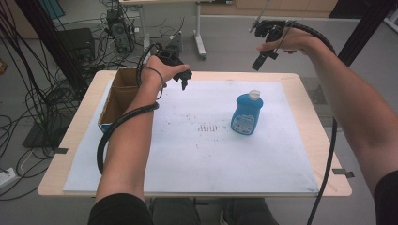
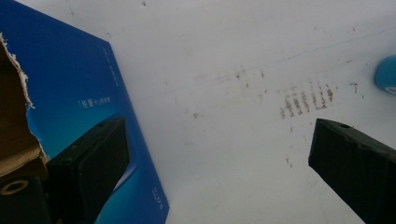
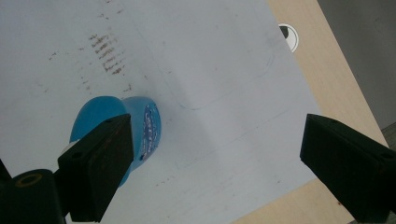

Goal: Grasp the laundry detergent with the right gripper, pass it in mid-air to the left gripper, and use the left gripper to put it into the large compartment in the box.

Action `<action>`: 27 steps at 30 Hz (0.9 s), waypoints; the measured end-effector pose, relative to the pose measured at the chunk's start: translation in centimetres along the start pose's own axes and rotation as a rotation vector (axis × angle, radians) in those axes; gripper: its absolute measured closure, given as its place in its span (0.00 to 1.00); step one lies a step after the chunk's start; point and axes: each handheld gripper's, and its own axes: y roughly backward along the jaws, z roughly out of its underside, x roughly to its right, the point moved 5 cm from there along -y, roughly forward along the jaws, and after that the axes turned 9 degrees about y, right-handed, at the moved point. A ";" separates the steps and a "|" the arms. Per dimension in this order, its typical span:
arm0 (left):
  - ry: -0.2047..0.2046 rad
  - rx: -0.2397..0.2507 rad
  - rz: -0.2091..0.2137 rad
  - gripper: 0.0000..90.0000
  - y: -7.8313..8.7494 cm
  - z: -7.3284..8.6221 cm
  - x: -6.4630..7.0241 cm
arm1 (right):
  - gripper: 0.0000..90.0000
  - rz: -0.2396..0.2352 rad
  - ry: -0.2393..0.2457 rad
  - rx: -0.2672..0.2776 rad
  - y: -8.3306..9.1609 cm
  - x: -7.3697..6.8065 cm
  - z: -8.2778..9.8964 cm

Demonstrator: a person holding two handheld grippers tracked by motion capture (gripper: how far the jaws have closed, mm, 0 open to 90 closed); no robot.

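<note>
- One blue bottle (image 1: 247, 114) with a white cap, standing on the surface (image 1: 197, 154).
- One open cardboard box (image 1: 118, 96), far left.
- Two hand-held grippers: left (image 1: 183, 80), right (image 1: 261, 60).
- One white sheet (image 1: 187, 164).

White mat (image 1: 197, 159) lies below the left gripper (image 1: 184, 83), brown scuffs (image 1: 206, 127) just ahead of it, and cables (image 1: 28, 108) cross the floor (image 1: 234, 51) off to its left.

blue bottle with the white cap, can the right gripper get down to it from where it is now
Probably yes. The blue plastic bottle with the white cap stands upright and alone on the white mat, with nothing around it. The right gripper hangs in the air beyond it, jaws open and empty, and the open cardboard box sits far to the left.
</note>
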 end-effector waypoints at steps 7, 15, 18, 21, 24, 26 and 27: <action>-0.002 0.004 0.002 0.06 0.2 0.0 0.1 | 0.10 0.004 -0.005 -0.004 0.1 0.1 0.2; -0.004 0.008 0.005 0.06 0.3 0.1 0.0 | 0.10 -0.002 -0.004 0.006 0.2 0.1 0.7; -0.007 0.011 0.008 0.06 0.4 0.2 -0.1 | 0.10 0.000 -0.013 0.008 0.5 0.2 1.2; -0.006 0.013 0.009 0.06 0.5 0.3 -0.2 | 0.10 -0.004 -0.025 0.014 0.8 0.2 2.0; -0.007 0.015 0.012 0.06 0.5 0.5 -0.4 | 0.10 -0.003 -0.025 0.028 1.2 0.0 2.8; -0.007 0.019 0.014 0.06 0.5 0.6 -0.6 | 0.10 -0.008 -0.023 0.045 1.4 -0.2 3.5; -0.006 0.020 0.016 0.06 0.6 0.7 -0.6 | 0.09 -0.007 -0.026 0.052 1.6 -0.3 3.9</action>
